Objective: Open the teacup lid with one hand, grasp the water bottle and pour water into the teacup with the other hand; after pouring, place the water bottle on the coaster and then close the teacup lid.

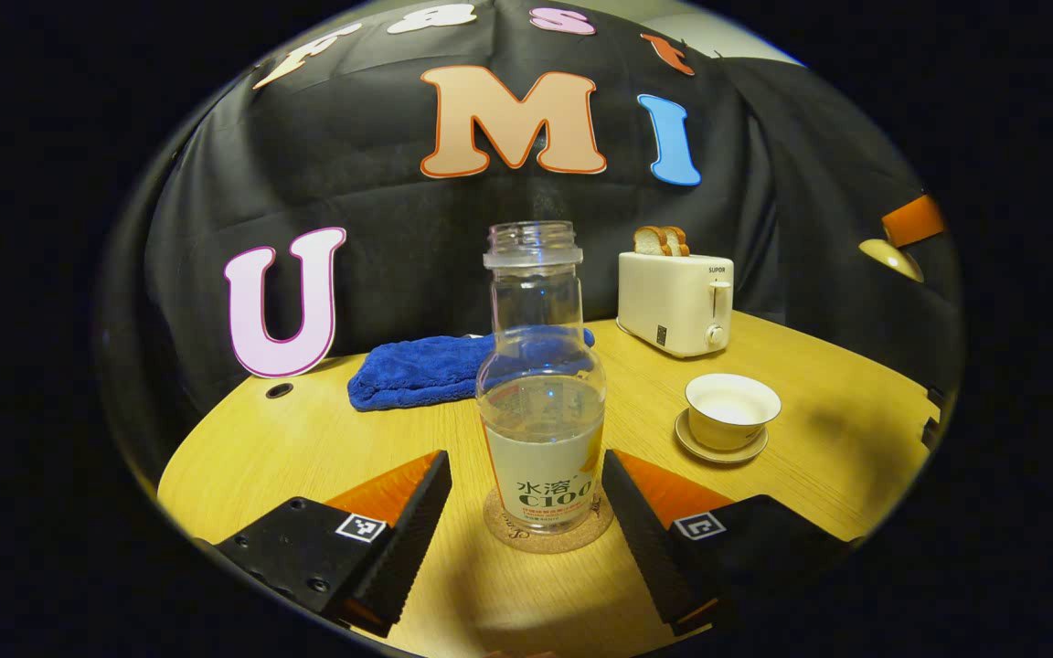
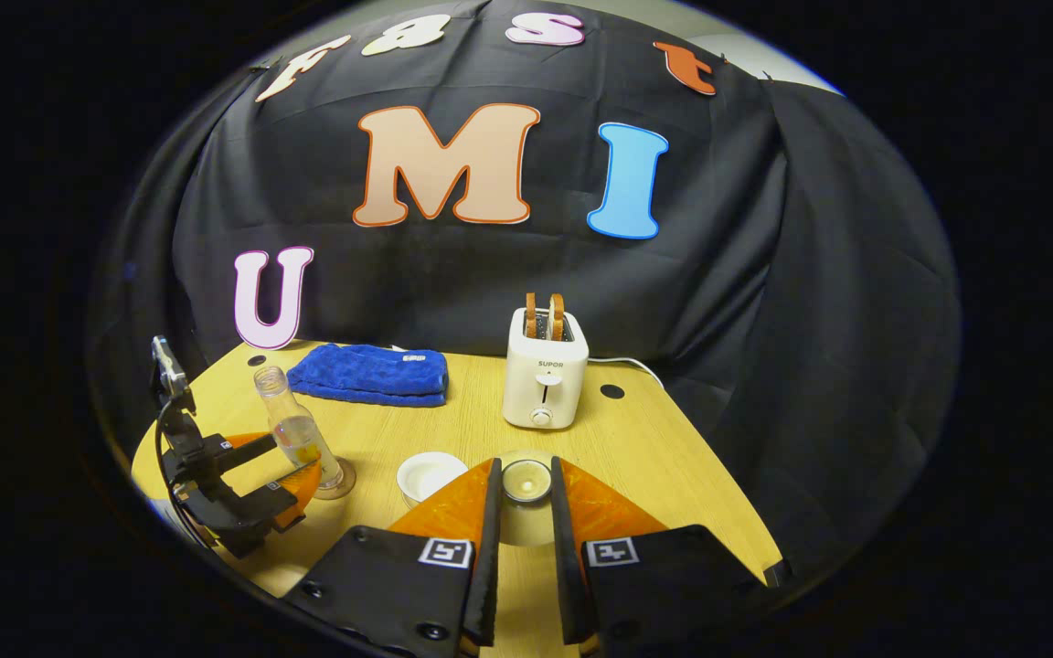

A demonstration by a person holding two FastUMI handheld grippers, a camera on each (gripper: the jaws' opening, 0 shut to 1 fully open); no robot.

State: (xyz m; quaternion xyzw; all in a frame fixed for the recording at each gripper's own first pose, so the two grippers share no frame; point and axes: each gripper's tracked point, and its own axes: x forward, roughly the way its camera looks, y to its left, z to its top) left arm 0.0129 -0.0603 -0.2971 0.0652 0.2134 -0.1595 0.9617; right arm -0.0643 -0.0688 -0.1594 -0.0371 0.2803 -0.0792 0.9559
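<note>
Okay, left tongs stand apart, one finger on each side of the water bottle, not pressing it; the bottle sits upright on the cork coaster, capless, partly filled. Right tongs are clamped on the teacup lid, held up just right of the teacup. In the left gripper view the teacup is open on its saucer, right of the bottle; whether there is water inside I cannot tell. Farther off on the tabletop: blue towel, toaster with bread. Judging: lid opened, bottle on the coaster, so pouring looks done; left to do is back the left tongs off and close the lid.
</note>
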